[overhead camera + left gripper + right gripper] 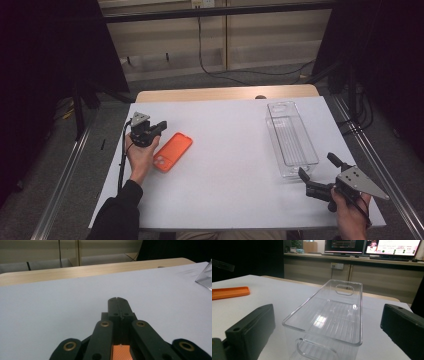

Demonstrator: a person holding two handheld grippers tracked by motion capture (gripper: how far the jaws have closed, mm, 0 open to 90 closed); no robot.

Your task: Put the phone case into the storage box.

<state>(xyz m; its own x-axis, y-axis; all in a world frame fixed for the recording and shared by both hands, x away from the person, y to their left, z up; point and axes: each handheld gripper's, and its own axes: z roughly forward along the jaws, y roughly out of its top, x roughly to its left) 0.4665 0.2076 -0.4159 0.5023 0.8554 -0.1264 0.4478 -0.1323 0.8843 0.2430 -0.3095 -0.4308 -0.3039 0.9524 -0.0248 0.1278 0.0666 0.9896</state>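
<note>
High view has the clear bin [291, 140] sitting lengthwise on the white table [225, 165], so I'll place everything off that. The orange phone case [172, 151] lies flat well to the left of the bin, nothing gripping it. The left gripper [161, 128] sits just left of the case, by its far end, and its jaws are clenched tight on nothing; the left gripper view shows the tips [117, 300] pressed together over bare table, with a bit of orange peeking under the linkage. The right gripper [316, 166] hangs right at the bin's near end, jaws spread wide, released. In the right gripper view the bin [332, 312] sits between the two jaws, not touched.
</note>
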